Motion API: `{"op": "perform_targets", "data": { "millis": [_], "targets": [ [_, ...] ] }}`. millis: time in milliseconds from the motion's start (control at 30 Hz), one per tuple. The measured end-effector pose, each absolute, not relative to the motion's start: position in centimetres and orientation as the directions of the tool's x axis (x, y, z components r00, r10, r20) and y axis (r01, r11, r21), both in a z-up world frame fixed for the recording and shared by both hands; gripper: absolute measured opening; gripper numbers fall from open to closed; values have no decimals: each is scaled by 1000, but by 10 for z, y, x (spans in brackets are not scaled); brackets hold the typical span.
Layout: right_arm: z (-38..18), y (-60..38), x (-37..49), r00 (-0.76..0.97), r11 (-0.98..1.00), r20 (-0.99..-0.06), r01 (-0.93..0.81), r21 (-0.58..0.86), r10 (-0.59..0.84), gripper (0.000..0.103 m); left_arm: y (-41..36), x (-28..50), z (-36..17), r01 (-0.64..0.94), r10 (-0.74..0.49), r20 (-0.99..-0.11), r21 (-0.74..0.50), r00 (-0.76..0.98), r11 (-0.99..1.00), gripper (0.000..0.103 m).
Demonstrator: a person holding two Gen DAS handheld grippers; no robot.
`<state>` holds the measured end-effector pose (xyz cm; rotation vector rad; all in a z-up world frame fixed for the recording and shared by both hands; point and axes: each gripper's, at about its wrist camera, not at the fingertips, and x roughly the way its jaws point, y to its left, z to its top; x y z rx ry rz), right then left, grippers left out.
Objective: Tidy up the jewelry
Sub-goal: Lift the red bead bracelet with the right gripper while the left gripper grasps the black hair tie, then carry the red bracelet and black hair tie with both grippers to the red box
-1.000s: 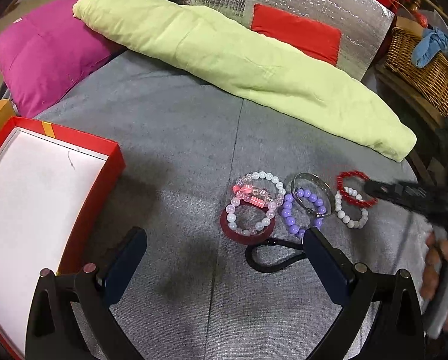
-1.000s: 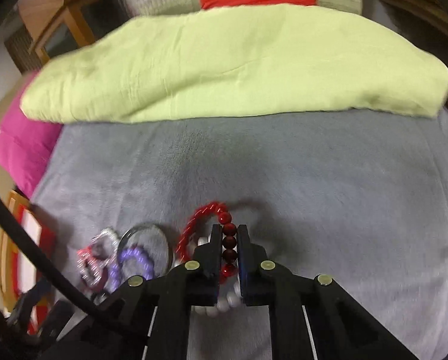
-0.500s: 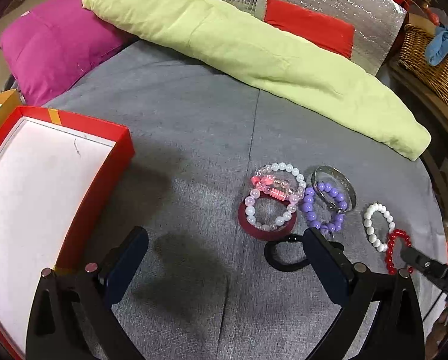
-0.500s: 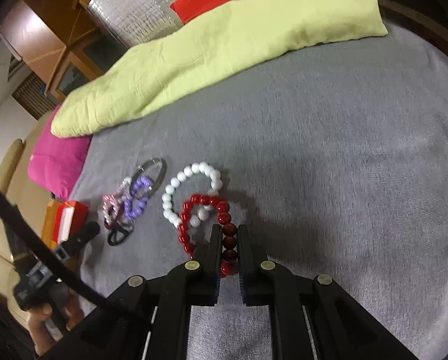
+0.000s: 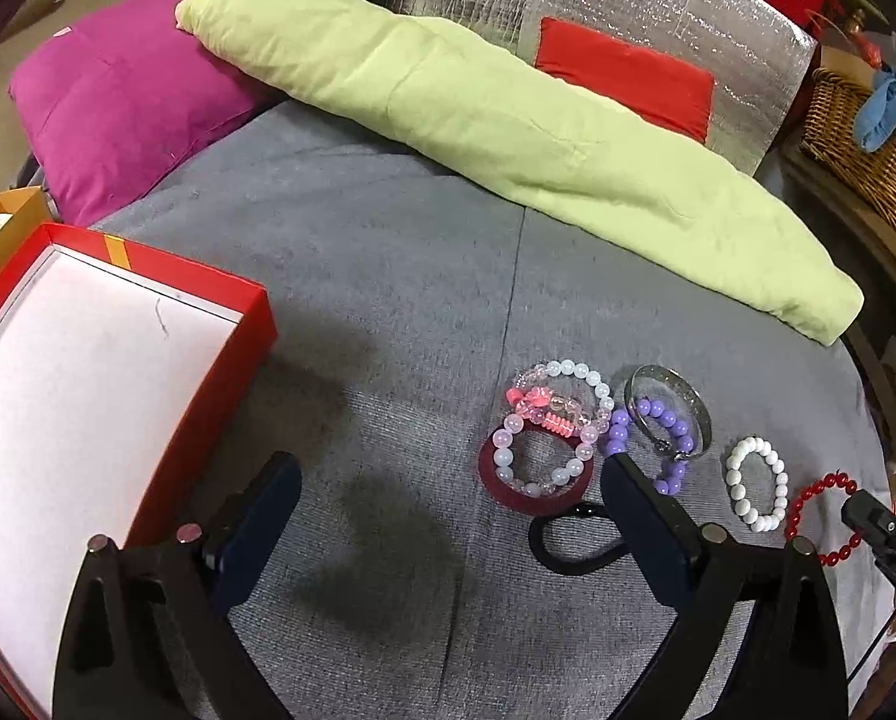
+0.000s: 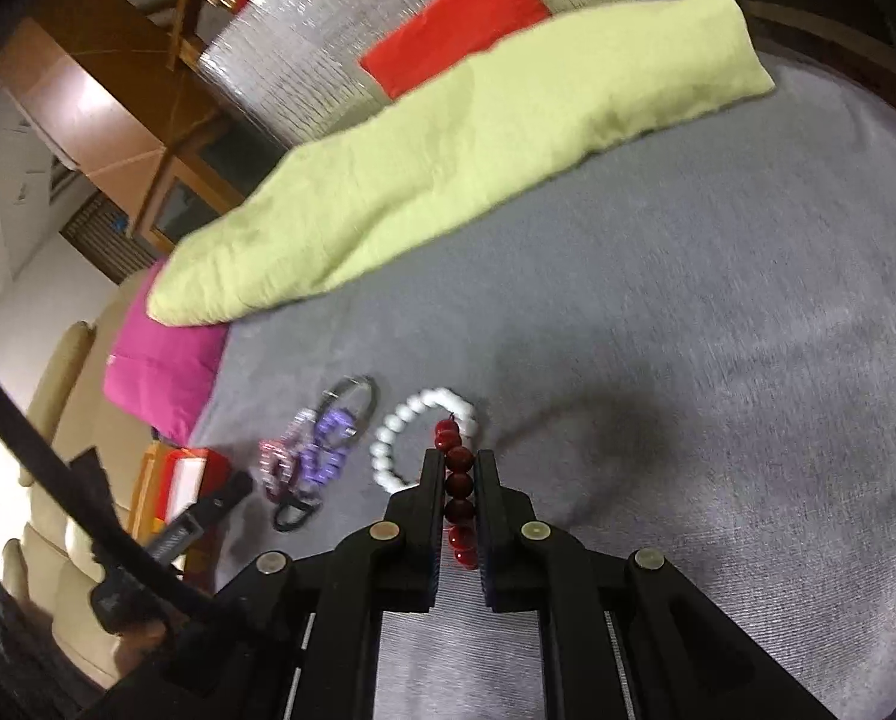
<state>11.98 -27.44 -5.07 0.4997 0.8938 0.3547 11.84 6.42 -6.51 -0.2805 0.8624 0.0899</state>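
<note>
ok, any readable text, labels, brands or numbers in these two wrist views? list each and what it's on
None readable in either view.
Open red cardboard box with white lining: no print, only a plain yellow stripe on its rim.
Silver foil panel with a red patch: no lettering.
Magenta cushion: a small pale tag at its edge, too small to read.
Black gripper parts: no markings visible.

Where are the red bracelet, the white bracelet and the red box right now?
red bracelet [image 6: 459, 489]: right wrist view, a bead pinched between the gripper's fingers.
white bracelet [image 5: 755, 483]: left wrist view, point sits inside its bead ring, on the grey cloth.
red box [image 5: 232, 354]: left wrist view, its right-hand wall.
</note>
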Motion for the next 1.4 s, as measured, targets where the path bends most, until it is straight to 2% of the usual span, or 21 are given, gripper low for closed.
{"op": "perform_targets", "data": {
  "millis": [33,167,267,433,567,733,767,800,833,933,1067,1400],
  "targets": [
    [-51,-275,120,579,828,-648,-89,553,495,10,64,118,-65,-191,-33,-761,-203,647,960,95],
    [-55,-276,122,569,827,-655,-81,557,497,10,64,119,-74,-183,-76,-789,-233,610,955,74],
    [-56,-276,124,566,828,-658,-80,555,496,10,51,114,-75,-122,-126,-793,-245,596,962,73],
    [-57,-275,125,564,827,-658,-83,556,499,10,9,108,-63,27,-95,-752,-101,652,994,73],
    [-58,-273,126,560,827,-660,-85,556,501,10,-6,114,-64,103,-149,-754,-108,639,989,73],
    [-60,-272,127,556,828,-663,-85,554,501,10,-31,121,-74,182,-119,-767,-3,630,983,72],
    [-60,-272,127,557,828,-663,-85,554,501,10,-32,120,-75,190,-120,-768,3,630,982,54],
    [-60,-272,127,556,828,-663,-85,555,501,10,-35,120,-77,205,-120,-772,14,624,979,19],
    [-60,-272,127,556,828,-663,-86,555,502,10,-34,120,-77,204,-121,-776,9,619,979,13],
    [-60,-271,128,556,831,-664,-92,549,500,10,-19,117,-69,178,-180,-759,-85,626,980,11],
    [-57,-269,127,560,831,-659,-102,547,502,10,-4,102,-52,160,-211,-717,-139,665,977,10],
    [-46,-254,110,564,839,-651,-151,523,508,10,22,65,-41,93,-191,-700,-176,688,980,10]
  ]
}}
